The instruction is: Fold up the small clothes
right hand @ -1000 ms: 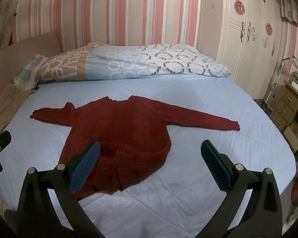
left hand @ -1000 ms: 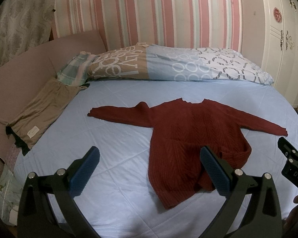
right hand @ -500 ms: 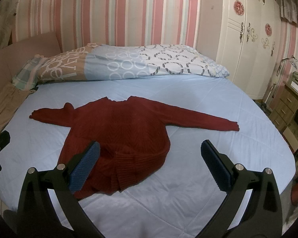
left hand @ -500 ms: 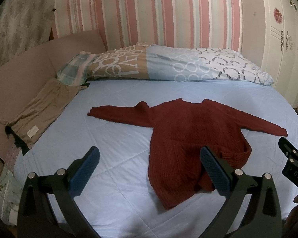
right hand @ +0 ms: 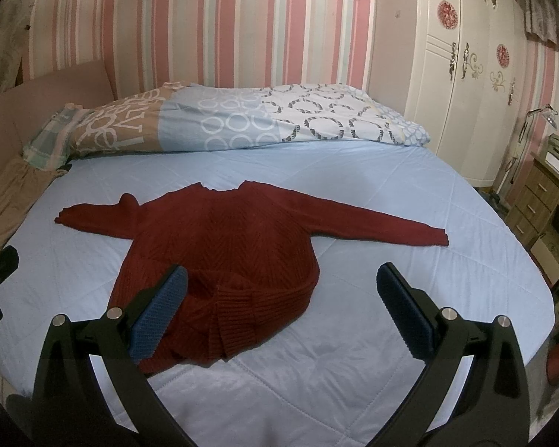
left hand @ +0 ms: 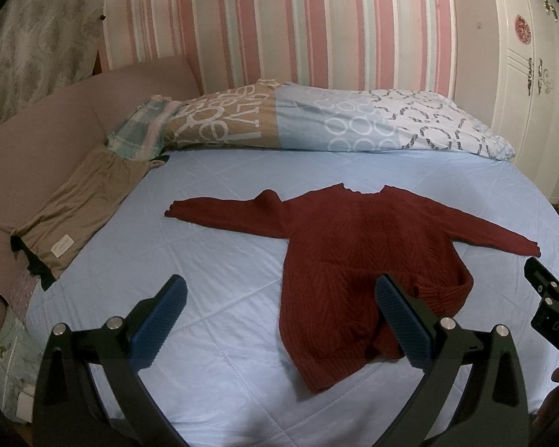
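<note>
Red sweater (left hand: 357, 257) spread flat on bed (left hand: 212, 260), sleeves out, hem rumpled, likely for folding. Left gripper (left hand: 279, 320) and right gripper (right hand: 279, 316) held wide apart, nothing grasped, poised above hem.

sweater (left hand: 357, 257): dark red, chevron knit | bedsheet (left hand: 220, 260): pale blue | duvet (left hand: 316, 123): tan, blue, white, ring print | wallpaper (right hand: 242, 29): pink-white stripes | finger pads (right hand: 160, 309): blue
</note>
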A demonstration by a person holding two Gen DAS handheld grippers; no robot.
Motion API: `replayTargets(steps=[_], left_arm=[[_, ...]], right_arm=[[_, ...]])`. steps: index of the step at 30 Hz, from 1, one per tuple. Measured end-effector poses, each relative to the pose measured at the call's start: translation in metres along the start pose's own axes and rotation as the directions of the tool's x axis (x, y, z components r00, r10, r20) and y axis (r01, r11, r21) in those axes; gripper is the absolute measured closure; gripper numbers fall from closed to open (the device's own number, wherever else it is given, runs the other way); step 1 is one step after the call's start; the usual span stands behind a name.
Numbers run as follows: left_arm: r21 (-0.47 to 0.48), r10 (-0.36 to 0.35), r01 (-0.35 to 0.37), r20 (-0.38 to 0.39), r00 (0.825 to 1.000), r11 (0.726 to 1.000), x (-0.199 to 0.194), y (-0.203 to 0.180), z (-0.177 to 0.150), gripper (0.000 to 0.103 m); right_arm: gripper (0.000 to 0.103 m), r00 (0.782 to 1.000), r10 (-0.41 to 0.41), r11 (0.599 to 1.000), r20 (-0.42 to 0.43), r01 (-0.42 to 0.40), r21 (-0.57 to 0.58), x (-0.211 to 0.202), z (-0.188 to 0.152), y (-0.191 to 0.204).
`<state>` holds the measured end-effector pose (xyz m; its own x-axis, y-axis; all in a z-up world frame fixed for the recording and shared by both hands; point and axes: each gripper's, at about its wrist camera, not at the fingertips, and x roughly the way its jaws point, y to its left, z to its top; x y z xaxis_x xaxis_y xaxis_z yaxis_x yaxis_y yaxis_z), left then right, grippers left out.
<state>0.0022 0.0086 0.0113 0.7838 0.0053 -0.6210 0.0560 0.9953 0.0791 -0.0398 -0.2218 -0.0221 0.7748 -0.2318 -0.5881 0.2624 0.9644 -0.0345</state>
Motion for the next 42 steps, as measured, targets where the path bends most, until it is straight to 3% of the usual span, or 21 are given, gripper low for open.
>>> replayTargets(steps=[24,36,42], left_arm=[[-0.004,-0.001,0.001,-0.007,1.000,1.000,0.005,0.005,-0.005,0.002],[0.001,0.000,0.000,-0.010,1.000,1.000,0.020,0.006,-0.012,0.002],[-0.012,-0.026,0.026,-0.008,1.000,1.000,0.036,0.005,0.001,0.001]], right_arm=[[0.003,1.000,-0.007,1.000,-0.004,0.007,0.002,0.004,-0.001,-0.005],[0.003,1.000,-0.011,1.000,-0.001,0.011,0.001,0.011,-0.003,-0.004],[0.003,1.000,-0.022,1.000,0.021,0.023,-0.014,0.026,0.010,-0.008]])
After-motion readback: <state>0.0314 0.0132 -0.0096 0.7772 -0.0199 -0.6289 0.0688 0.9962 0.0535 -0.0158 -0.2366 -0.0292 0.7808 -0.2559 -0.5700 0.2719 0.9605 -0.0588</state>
